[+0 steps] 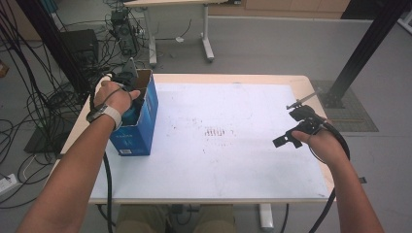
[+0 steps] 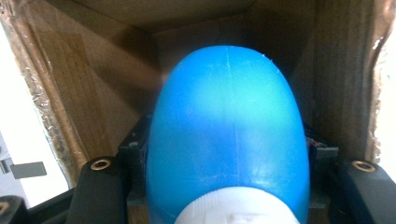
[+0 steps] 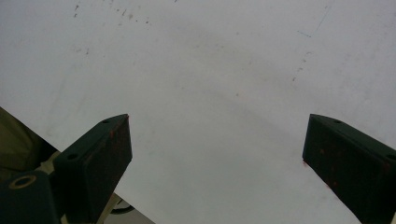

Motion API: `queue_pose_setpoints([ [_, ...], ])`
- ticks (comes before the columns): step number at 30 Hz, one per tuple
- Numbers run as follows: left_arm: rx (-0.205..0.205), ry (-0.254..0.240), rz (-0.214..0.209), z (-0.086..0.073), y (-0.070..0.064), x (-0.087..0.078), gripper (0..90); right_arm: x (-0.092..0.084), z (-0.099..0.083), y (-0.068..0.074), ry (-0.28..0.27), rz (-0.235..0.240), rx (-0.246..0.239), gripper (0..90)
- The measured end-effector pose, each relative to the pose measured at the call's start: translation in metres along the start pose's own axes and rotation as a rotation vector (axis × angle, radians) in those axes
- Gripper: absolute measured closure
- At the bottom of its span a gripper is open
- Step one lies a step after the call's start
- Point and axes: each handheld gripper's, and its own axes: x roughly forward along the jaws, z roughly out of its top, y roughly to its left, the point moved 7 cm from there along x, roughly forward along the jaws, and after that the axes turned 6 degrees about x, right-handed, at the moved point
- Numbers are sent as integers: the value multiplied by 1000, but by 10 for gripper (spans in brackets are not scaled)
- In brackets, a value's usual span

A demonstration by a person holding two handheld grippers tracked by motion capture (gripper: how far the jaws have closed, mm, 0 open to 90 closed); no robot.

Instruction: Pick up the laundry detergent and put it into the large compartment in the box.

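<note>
Left gripper (image 1: 130, 104), at left of frame, jaws clamped on a blue bottle (image 2: 228, 140) inside the carton (image 1: 145, 114) for packing; right gripper (image 3: 217, 158) idles open-jawed over the worktop (image 1: 233, 145).

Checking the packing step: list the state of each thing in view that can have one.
Blue box: upright on the table, top open.
Blue bottle: inside the box, white cap toward the camera.
Left claw: in the box mouth, shut on the bottle.
Right claw: open, holding nothing, above the table.
Table: white top, faintly stained mid-surface.
</note>
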Motion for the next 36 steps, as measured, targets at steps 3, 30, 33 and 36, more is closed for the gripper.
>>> queue_pose_setpoints([
  [3,-1,1,-2,0,0,0,375,0,0,0,-1,1,0,79],
  [30,1,-11,-4,0,1,1,373,0,-1,-1,1,1,5,80],
  [33,0,-14,-4,0,1,1,372,0,-1,-1,4,2,6,80],
  [36,-1,-16,-11,0,1,1,369,0,-1,-1,3,1,4,80],
])
